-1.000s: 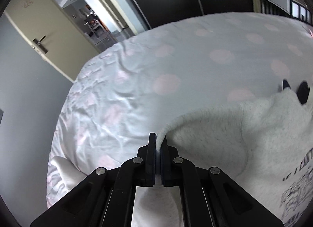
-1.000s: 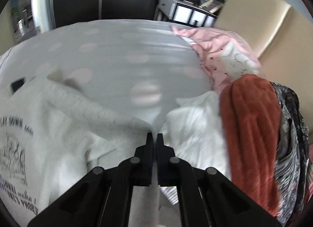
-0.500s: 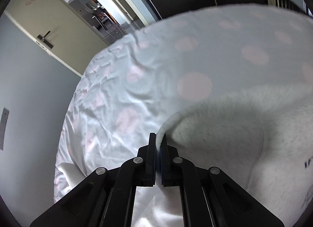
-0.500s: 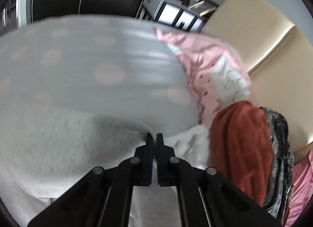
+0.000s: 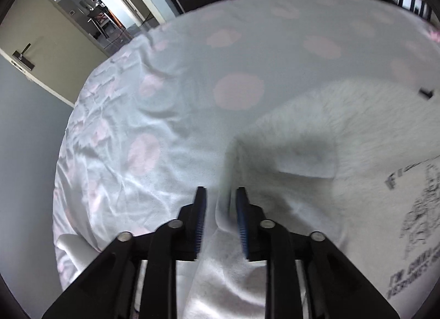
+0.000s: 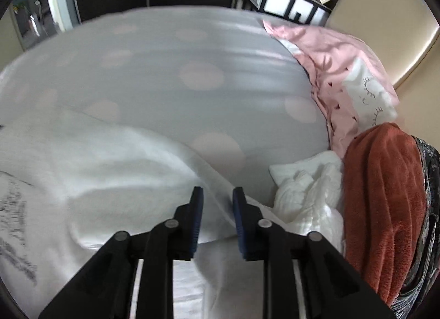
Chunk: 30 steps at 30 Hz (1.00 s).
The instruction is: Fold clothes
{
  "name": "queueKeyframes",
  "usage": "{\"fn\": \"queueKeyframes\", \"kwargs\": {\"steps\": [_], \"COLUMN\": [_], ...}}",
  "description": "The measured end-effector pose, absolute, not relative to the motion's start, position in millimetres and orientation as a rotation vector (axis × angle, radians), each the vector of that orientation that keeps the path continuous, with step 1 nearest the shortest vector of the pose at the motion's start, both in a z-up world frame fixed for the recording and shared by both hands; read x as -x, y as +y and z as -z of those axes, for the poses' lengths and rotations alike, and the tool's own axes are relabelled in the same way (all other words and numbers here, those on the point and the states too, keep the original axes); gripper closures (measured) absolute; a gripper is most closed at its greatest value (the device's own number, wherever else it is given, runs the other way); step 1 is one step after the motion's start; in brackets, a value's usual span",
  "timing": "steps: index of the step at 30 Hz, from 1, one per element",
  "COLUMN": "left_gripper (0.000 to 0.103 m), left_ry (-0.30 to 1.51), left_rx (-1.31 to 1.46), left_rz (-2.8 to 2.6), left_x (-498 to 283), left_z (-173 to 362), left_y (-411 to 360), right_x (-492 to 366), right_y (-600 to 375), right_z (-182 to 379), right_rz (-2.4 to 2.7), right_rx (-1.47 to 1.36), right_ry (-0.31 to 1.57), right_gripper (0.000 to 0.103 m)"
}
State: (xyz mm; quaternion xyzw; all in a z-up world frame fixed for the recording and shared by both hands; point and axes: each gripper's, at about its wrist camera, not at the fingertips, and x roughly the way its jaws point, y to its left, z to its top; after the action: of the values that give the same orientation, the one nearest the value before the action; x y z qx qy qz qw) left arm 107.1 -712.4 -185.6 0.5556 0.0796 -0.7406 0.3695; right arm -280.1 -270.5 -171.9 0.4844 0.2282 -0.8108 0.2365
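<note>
White sweatshirt (image 5: 343, 131), printed side up on the spotted bedspread (image 5: 170, 76): spread crosswise between my left gripper (image 5: 219, 195) and right gripper (image 6: 217, 195), an edge lying loose in each one's narrowly parted jaws.

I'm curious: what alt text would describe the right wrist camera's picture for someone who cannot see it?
An open right gripper hangs over a white sweatshirt on a grey bedspread with pale pink dots. To the right lie crumpled white, rust-orange and pink clothes.
</note>
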Motion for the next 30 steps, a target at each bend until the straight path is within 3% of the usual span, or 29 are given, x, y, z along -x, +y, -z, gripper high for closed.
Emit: {"fn": "queueKeyframes", "kwargs": {"steps": [2,5,7,9,14,21,25,28,29,30], "left_gripper": [0.069,0.054,0.046,0.042,0.041,0.040,0.023,0.026,0.031,0.046], "left_ry": [0.186,0.156,0.090,0.014,-0.205,-0.272,-0.173,-0.014,0.039,0.088], "left_rx": [-1.403,-1.398,-1.416,-1.442,-1.526,-1.706,-1.713,-1.681,-1.665,-1.653], "left_rz": [1.951,2.042,2.100,2.145,2.194,2.124,2.120,2.129,2.137,2.153], "left_x": [-97.6,-72.1,-50.5,-27.9,18.2,38.4,41.0,34.5,31.4,28.7], "left_z": [169.3,156.1,156.6,161.0,190.8,250.5,266.3,266.8,265.9,264.9], "left_y": [-709.2,-699.1,-689.3,-680.3,-668.7,-696.0,-716.4,-729.4,-730.6,-729.1], "right_x": [272.9,263.7,257.9,253.1,253.9,257.7,261.1,256.6,254.3,251.6], "right_y": [-282.7,-314.8,-341.9,-370.1,-447.9,-507.1,-506.6,-501.2,-499.9,-500.0], "right_z": [158.4,148.4,146.8,147.3,167.4,222.4,252.7,260.8,261.3,260.7], "right_rz": [2.177,2.080,2.028,1.983,1.857,1.711,1.640,1.647,1.657,1.657], "right_rx": [-1.295,-1.253,-1.217,-1.180,-1.148,-1.137,-1.234,-1.236,-1.234,-1.238], "right_ry": [0.588,0.534,0.516,0.509,0.536,0.755,0.728,0.686,0.675,0.673], "right_gripper": [0.079,0.073,0.057,0.047,0.046,0.045,0.040,0.039,0.040,0.044]}}
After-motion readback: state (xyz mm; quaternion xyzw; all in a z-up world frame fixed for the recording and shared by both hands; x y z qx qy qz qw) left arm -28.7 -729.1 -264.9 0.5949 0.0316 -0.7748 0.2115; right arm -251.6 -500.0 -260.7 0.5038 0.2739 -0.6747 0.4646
